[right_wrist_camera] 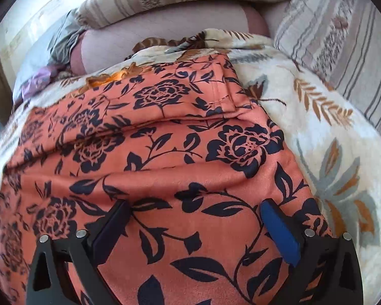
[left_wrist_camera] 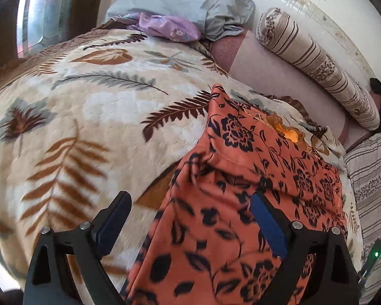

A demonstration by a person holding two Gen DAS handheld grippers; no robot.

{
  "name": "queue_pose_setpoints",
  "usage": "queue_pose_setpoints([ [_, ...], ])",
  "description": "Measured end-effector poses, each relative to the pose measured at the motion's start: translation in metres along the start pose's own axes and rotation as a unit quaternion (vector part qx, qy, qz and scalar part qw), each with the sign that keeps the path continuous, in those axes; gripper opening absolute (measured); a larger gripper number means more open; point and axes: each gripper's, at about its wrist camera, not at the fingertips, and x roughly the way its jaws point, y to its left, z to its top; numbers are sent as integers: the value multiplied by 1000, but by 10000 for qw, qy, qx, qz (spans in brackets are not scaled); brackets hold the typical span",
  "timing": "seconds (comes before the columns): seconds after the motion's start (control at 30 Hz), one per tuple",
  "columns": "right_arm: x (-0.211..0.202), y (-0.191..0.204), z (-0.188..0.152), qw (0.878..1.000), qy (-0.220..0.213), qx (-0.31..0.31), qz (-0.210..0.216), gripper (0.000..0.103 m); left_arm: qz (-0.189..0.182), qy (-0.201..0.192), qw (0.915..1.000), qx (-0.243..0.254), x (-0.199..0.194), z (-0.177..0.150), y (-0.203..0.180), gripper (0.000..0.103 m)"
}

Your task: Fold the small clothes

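Observation:
An orange garment with a black flower print (left_wrist_camera: 243, 178) lies on a cream leaf-patterned blanket (left_wrist_camera: 94, 117). Part of it is folded over, with a raised crease across the middle. My left gripper (left_wrist_camera: 190, 206) is open, close above the garment's left edge; one finger is over the blanket, the other over the cloth. In the right wrist view the same garment (right_wrist_camera: 165, 152) fills the middle. My right gripper (right_wrist_camera: 194, 211) is open just above it, with both fingers over the cloth. Neither gripper holds anything.
The blanket (right_wrist_camera: 330, 157) covers a bed. A striped bolster (left_wrist_camera: 315, 63) and a grey pillow (left_wrist_camera: 190, 2) lie at the far side by the wall. A lilac cloth (left_wrist_camera: 165, 26) lies by the pillow. A striped cushion (right_wrist_camera: 343, 43) lies at the right.

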Motion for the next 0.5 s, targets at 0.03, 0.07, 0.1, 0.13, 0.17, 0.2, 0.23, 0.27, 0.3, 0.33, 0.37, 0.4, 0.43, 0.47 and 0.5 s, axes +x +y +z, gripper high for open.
queue_pose_setpoints([
  [0.03, -1, -4, 0, 9999, -37, 86, 94, 103, 75, 20, 9999, 68, -4, -15, 4, 100],
  [0.07, -3, -9, -1, 9996, -85, 184, 210, 103, 206, 157, 9995, 182, -1, -33, 10, 101],
  [0.1, -4, -15, -2, 9990, -131, 269, 322, 103, 411, 370, 9979, 339, 9, -52, 16, 100],
  [0.13, -8, -17, -5, 9985, -164, 328, 404, 103, 517, -3, 9939, 973, 8, -67, 11, 101],
  [0.17, -11, -16, -5, 9978, -205, 395, 501, 103, 811, -377, 9829, 1612, 5, -80, -2, 101],
  [0.2, -12, -16, -5, 9969, -237, 460, 592, 103, 1044, -629, 9737, 1927, 3, -87, -12, 101],
  [0.23, -13, -20, -5, 9956, -281, 546, 707, 103, 1155, -746, 9702, 1994, 1, -90, -16, 101],
  [0.27, -10, -21, -2, 9946, -301, 607, 785, 103, 1156, -744, 9701, 2001, 2, -90, -16, 101],
  [0.3, -11, -22, -3, 9937, -324, 654, 846, 103, 1028, -732, 9738, 1890, 2, -89, -11, 101],
  [0.33, -11, -24, -3, 9931, -346, 683, 889, 103, 854, -668, 9798, 1683, 2, -87, -4, 101],
  [0.37, -12, -24, -3, 9927, -363, 695, 915, 103, 703, -606, 9849, 1461, 3, -85, 3, 101],
  [0.4, -12, -25, -3, 9922, -374, 715, 945, 103, 659, -600, 9862, 1397, 2, -84, 5, 101],
  [0.43, -13, -25, -4, 9918, -377, 735, 974, 103, 728, -585, 9848, 1465, 2, -86, 5, 102],
  [0.47, -13, -26, -4, 9913, -381, 756, 1005, 103, 823, -621, 9827, 1541, 2, -88, 2, 102],
  [0.5, -12, -27, -3, 9911, -379, 768, 1021, 103, 896, -686, 9813, 1561, 1, -91, 0, 102],
])
